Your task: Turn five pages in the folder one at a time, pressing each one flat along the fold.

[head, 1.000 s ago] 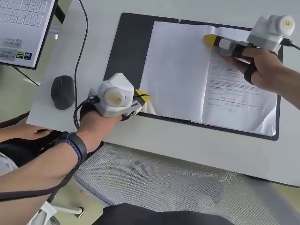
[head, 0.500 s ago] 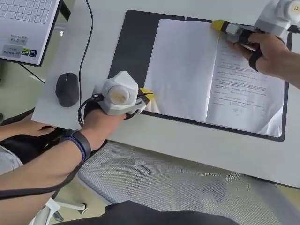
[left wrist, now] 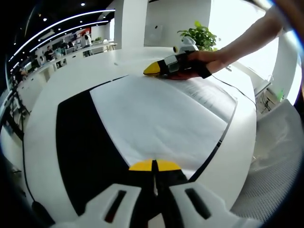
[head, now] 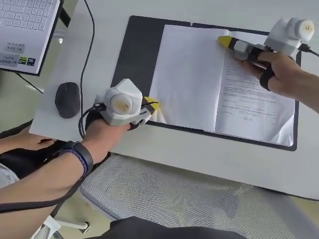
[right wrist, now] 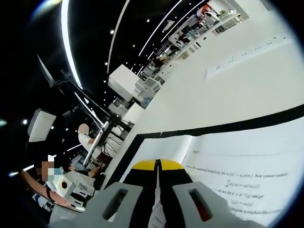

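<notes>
folder [head: 137, 55] laid open flat on the white table [head: 199, 159] | right gripper [head: 223, 41] fingers closed tight, tips set on the fold [head: 219, 89] up top | left gripper [head: 153, 103] fingers closed too, parked at the blank page's [head: 187, 74] near corner | mouse [head: 67, 98] left of it

text: none I can read for certain | right-hand page [head: 254, 94]: lines of small black print with formulas, too fine in the head view, blurred in the right gripper view | laptop [head: 25, 30]: stickers [head: 17, 59] below the keyboard, lettering illegible | keys: marks too small
</notes>
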Available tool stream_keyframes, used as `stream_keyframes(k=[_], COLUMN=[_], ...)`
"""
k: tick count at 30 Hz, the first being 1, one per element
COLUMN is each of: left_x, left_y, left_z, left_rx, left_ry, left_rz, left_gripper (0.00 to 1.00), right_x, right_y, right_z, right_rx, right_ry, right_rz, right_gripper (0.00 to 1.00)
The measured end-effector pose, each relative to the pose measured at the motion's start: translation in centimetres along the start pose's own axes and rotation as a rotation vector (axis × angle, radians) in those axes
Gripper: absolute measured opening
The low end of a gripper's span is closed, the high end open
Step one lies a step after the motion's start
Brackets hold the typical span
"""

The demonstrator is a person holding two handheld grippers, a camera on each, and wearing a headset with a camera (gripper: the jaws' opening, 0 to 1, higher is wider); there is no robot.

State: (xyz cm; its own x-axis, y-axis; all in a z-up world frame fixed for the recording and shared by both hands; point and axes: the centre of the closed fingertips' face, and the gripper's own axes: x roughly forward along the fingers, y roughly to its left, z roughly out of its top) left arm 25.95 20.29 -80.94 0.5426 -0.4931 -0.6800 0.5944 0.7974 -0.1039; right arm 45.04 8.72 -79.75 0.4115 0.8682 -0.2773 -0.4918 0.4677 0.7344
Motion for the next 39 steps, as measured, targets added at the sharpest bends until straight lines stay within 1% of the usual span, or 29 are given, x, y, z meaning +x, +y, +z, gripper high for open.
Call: stream_keyframes(k=[5,8,11,12,13,14,17,19,22,27,29,32,34,36,39], left_x=[-0.1,-0.1,-0.1,-0.1,-0.1,-0.1,0.0,0.1,0.2,0.3,0.3,0.3,0.2,0.2,0.2], left_y=[-0.1,-0.1,-0.1,-0.1,-0.1,-0.1,-0.1,0.0,0.0,0.0,0.0,0.0,0.0,0.0,0.0], left_z=[0.1,0.1,0.1,0.1,0.1,0.1,0.0,0.0,0.0,-0.1,-0.1,-0.2,-0.2,-0.1,-0.1], left_rx=[-0.001,-0.006,-0.005,-0.005,-0.006,-0.005,-0.011,-0.014,-0.005,-0.004,-0.004,-0.002,-0.006,-0.006,-0.007], left_ry=[-0.001,-0.005,-0.006,-0.006,-0.006,-0.006,-0.011,-0.012,-0.008,-0.009,-0.008,-0.008,-0.009,-0.01,-0.012], left_rz=[0.0,-0.001,-0.001,-0.001,-0.002,-0.003,-0.007,-0.009,-0.007,-0.009,-0.009,-0.008,-0.005,-0.003,-0.003], left_gripper=[0.0,0.0,0.0,0.0,0.0,0.0,0.0,0.0,0.0,0.0,0.0,0.0,0.0,0.0,0.0], right_x=[-0.9,-1.7,-2.2,-2.5,-2.7,-3.0,-3.6,-4.0,-4.8,-5.7,-6.3,-6.9,-7.2,-7.5,-8.1], right_y=[1.1,2.3,2.6,3.2,3.5,4.1,5.1,5.8,7.3,8.7,9.6,10.4,10.7,11.2,11.7], right_z=[-1.8,-3.2,-4.1,-4.7,-5.1,-5.7,-6.7,-7.5,-9.2,-11.1,-12.5,-13.8,-14.2,-15.0,-15.9], right_rx=[-0.013,-0.029,-0.041,-0.045,-0.044,-0.042,-0.016,-0.015,-0.024,-0.03,-0.034,-0.044,-0.051,-0.055,-0.045], right_ry=[0.027,0.057,0.075,0.083,0.087,0.09,0.088,0.09,0.124,0.154,0.184,0.209,0.215,0.231,0.243], right_rz=[0.026,0.05,0.063,0.072,0.079,0.089,0.115,0.124,0.154,0.169,0.19,0.2,0.2,0.211,0.22], right_gripper=[0.0,0.0,0.0,0.0,0.0,0.0,0.0,0.0,0.0,0.0,0.0,0.0,0.0,0.0,0.0])
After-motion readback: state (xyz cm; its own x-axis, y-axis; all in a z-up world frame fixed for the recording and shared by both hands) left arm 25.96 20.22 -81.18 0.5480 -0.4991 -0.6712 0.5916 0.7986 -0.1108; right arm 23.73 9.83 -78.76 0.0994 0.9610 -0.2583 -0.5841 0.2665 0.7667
